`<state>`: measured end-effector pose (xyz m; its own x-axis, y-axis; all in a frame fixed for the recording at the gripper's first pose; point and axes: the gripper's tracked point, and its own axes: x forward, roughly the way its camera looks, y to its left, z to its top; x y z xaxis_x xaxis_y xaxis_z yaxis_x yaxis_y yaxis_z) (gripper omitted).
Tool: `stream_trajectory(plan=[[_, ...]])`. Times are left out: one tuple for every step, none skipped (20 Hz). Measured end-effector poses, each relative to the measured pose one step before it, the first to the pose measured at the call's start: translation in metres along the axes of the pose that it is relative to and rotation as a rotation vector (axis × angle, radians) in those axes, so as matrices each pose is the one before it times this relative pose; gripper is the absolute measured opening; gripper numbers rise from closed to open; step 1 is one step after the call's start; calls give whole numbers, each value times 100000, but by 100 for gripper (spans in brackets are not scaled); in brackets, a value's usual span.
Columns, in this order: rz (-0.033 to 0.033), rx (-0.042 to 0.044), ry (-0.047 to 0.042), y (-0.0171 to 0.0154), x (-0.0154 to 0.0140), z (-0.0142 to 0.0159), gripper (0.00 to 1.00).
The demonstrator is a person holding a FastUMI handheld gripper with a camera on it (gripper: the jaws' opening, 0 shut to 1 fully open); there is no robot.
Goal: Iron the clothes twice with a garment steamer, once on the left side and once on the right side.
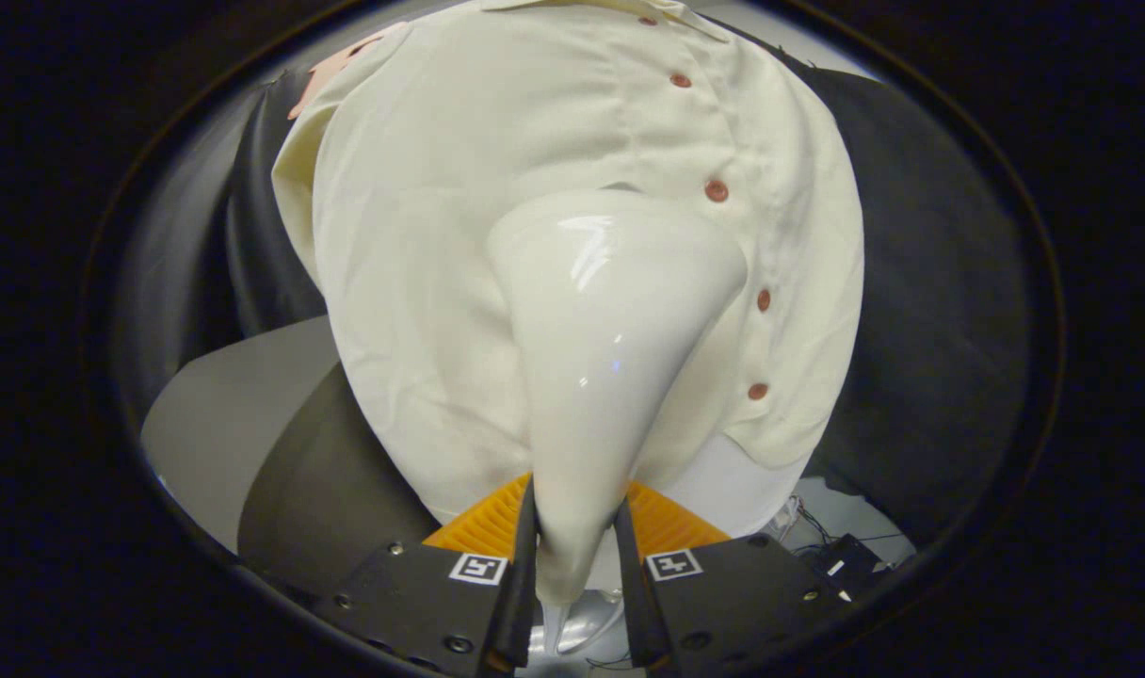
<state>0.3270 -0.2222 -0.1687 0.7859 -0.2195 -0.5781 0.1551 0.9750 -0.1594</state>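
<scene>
A cream shirt [459, 264] with reddish-brown buttons [716, 191] hangs straight ahead against the dark booth wall. A glossy white garment steamer [601, 320] rises from between my fingers, narrow at the handle and widening to a broad head that lies against the shirt front, just left of the button row. My gripper [575, 541] is shut on the steamer's handle, with a finger pressing on each side of it. The steamer's face is hidden against the cloth.
Black cloth [921, 311] hangs behind the shirt on both sides. A pale floor [224, 424] lies lower left. A small black box with cables [841, 565] sits on the floor lower right, below the shirt hem.
</scene>
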Motion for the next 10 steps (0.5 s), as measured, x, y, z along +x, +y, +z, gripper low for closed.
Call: stream_trajectory(plan=[[784, -663, 1827, 80, 511, -1197, 40], [621, -565, 1453, -81, 332, -1036, 40], [600, -347, 1373, 102, 48, -817, 40], [515, -851, 1454, 77, 350, -1033, 40], [537, -1035, 1409, 37, 276, -925, 40], [590, -933, 1253, 14, 282, -867, 40], [473, -316, 1151, -40, 258, -774, 40], [527, -45, 1289, -22, 291, -784, 40], [647, -29, 1362, -105, 313, -570, 40], [678, -317, 1520, -135, 461, -1129, 40]])
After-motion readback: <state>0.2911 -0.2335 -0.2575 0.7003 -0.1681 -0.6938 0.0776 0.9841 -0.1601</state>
